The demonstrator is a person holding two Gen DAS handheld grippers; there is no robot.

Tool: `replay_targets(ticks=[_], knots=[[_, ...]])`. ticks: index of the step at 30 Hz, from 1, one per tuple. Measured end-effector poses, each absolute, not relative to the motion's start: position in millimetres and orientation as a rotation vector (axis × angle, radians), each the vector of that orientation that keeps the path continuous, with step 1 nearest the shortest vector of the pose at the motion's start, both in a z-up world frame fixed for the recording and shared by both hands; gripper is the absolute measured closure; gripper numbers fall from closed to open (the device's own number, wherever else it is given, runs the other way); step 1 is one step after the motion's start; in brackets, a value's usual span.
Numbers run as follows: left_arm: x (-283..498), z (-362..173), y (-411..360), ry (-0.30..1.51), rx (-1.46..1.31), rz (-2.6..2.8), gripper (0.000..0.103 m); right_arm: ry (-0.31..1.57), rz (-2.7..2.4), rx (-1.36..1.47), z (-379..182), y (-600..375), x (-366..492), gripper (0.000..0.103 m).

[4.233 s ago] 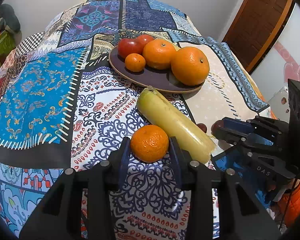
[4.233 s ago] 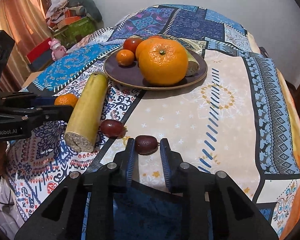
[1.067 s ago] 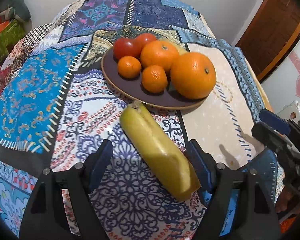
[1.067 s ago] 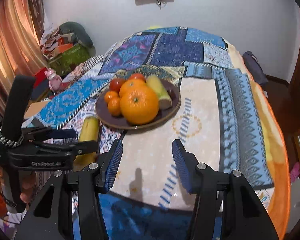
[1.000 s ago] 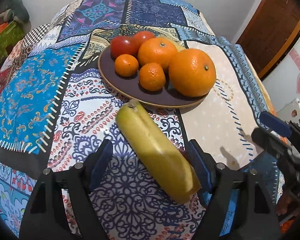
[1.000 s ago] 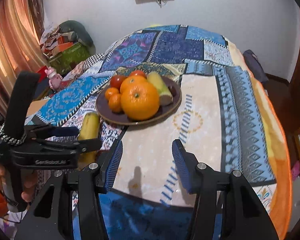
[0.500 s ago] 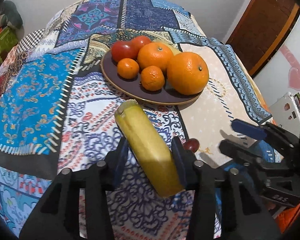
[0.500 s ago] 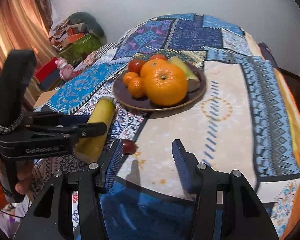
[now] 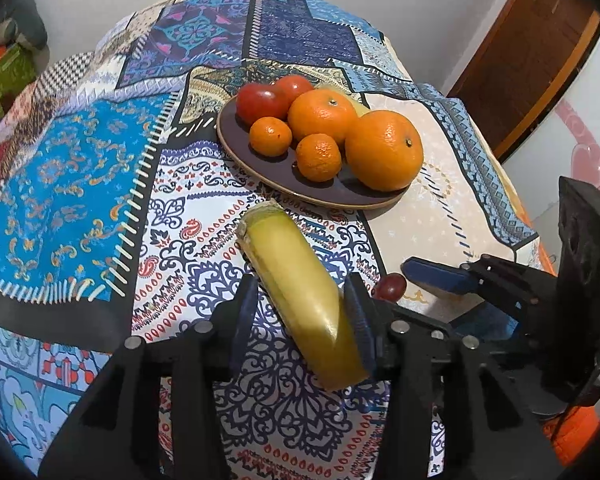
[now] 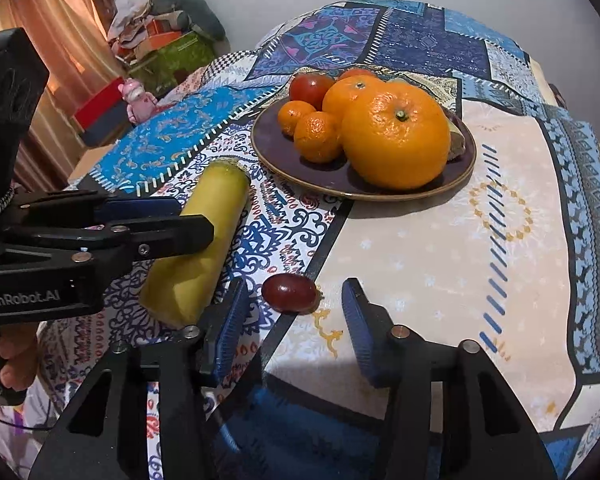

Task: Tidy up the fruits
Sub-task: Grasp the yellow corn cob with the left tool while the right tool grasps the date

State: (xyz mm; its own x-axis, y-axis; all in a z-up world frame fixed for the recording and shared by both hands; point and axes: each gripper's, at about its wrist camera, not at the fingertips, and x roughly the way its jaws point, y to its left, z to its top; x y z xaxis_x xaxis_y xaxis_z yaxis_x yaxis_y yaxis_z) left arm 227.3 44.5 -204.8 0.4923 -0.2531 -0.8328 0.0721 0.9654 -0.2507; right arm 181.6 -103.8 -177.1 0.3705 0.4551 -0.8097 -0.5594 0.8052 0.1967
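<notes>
Meanwhile left gripper [image 9: 302, 312] clamps the banana [image 9: 296, 296] short of the plate [image 9: 236, 148]; right gripper [image 10: 292, 320] gapes wide.

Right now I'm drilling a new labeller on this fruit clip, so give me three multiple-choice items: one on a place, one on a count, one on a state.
1. Where is the small dark red fruit?
A. on the plate
B. on the cloth just ahead of the right gripper
C. between the left gripper's fingers

2. How many orange citrus fruits lie on the plate?
A. two
B. four
C. six

3. How is the yellow-green stalk held?
A. lying free on the cloth
B. on the plate
C. clamped by the left gripper

Answers:
1 B: it sits on the patterned cloth in front of the open right gripper, off the plate.
2 B: two large and two small ones show, beside two red fruits.
3 C: the left gripper has a finger pressed on each side of it.
</notes>
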Motion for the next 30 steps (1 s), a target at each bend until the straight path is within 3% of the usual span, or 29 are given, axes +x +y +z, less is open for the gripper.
replay_targets(ticks=[4, 17, 24, 30], knots=[[229, -207, 43, 1.046, -0.203, -0.193, 0.051, 0.991, 0.660, -0.137, -177, -103, 181, 0.075], [245, -222, 5, 1.077, -0.049, -0.112, 0.051, 0.953, 0.601, -0.104, -166, -136, 176, 0.075], [232, -213, 17, 1.094, -0.036, -0.155, 0.065, 0.922, 0.577, -0.066, -153, -154, 176, 0.075], [227, -213, 18, 1.092, 0.013, -0.137, 0.066, 0.905, 0.566, -0.045, -148, -159, 176, 0.075]])
